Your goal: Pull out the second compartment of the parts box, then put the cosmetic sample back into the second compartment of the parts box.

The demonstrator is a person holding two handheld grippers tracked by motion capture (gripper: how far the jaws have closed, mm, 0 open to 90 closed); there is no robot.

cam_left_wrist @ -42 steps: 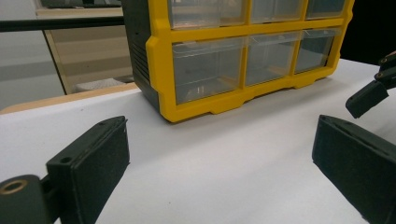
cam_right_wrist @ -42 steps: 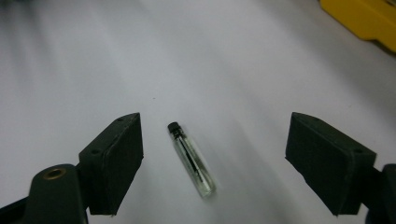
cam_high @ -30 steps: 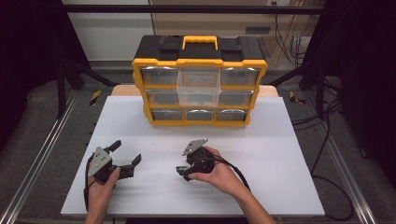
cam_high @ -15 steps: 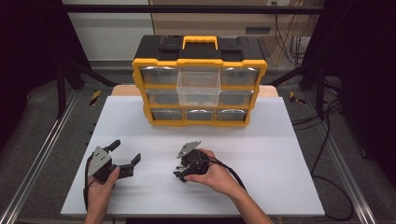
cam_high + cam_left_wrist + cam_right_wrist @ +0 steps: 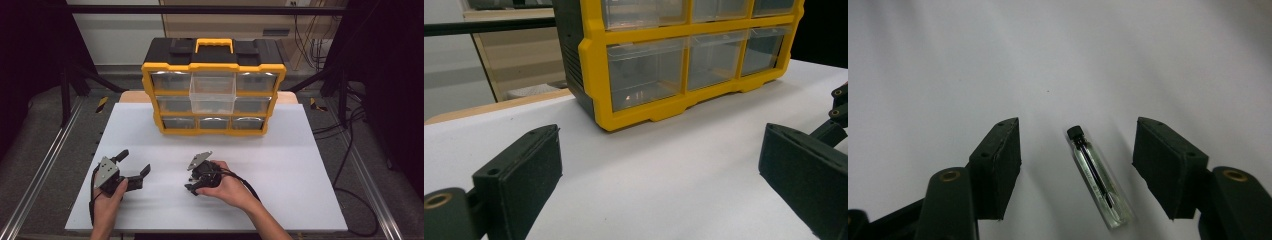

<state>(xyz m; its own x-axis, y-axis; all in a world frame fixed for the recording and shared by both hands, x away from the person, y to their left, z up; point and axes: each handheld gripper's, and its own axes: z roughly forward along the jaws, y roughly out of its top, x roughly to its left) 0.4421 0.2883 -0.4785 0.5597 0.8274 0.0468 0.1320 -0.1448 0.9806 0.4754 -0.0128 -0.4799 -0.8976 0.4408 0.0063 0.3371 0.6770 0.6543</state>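
A small clear vial (image 5: 1096, 177) lay flat on the white table (image 5: 948, 60); its black cap (image 5: 1076, 132) pointed away from the camera in the right gripper view; a thin dark rod ran along its inside; it rested between the spread jaws of the right gripper (image 5: 1078, 170), touching neither; its body sat slightly aslant, cap end nearer the left jaw.

The plastic drawer cabinet (image 5: 213, 95) has a yellow frame, a black top, a yellow handle and clear drawers. The flat table (image 5: 300, 165) is plain white. Both tongs are black, the left tongs (image 5: 134, 169) carrying a grey plate. The small clear glass vial (image 5: 1098, 177) has a black cap and a dark stem inside.
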